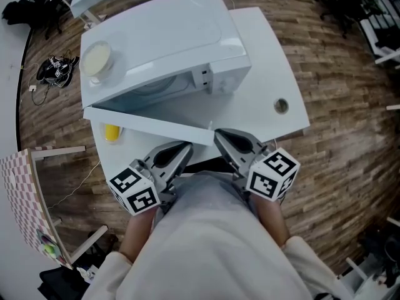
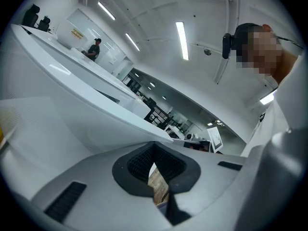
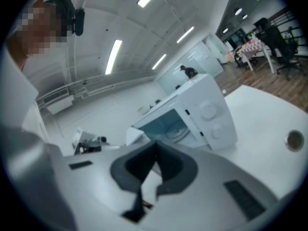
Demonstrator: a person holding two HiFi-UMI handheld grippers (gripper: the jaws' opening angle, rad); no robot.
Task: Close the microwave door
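Wood-plank floor (image 1: 337, 124) all round. White worktop (image 1: 275, 67) in the middle, its near edge against the person.

White microwave (image 1: 169, 36) sits on the worktop, toward its left half. Control knobs on its right side, cavity facing the person; the right gripper view shows it too (image 3: 211, 114), cavity exposed.

Microwave door (image 1: 144, 119) is open. It is hinged at the left front corner and swung out toward the person, with its free end pointing right, over the worktop's near part.

Left tool (image 1: 185, 147) low at the worktop's near edge, tip aimed up at the door. In its own view the jaws (image 2: 154, 143) are together at the tip, with nothing between them.

Right tool (image 1: 219, 134) just beside the door's free end; can't tell if touching. In its own view the jaws (image 3: 155, 142) meet as well, empty.

The two tools sit side by side, near each other, marker cubes toward the person.

Round cream-topped container (image 1: 97, 59) on the microwave's top, left end.

Small yellow object (image 1: 111, 132) on the worktop just below the door's hinge end.

Round cable hole (image 1: 281, 106) in the worktop, right of the microwave, well apart from the tools.
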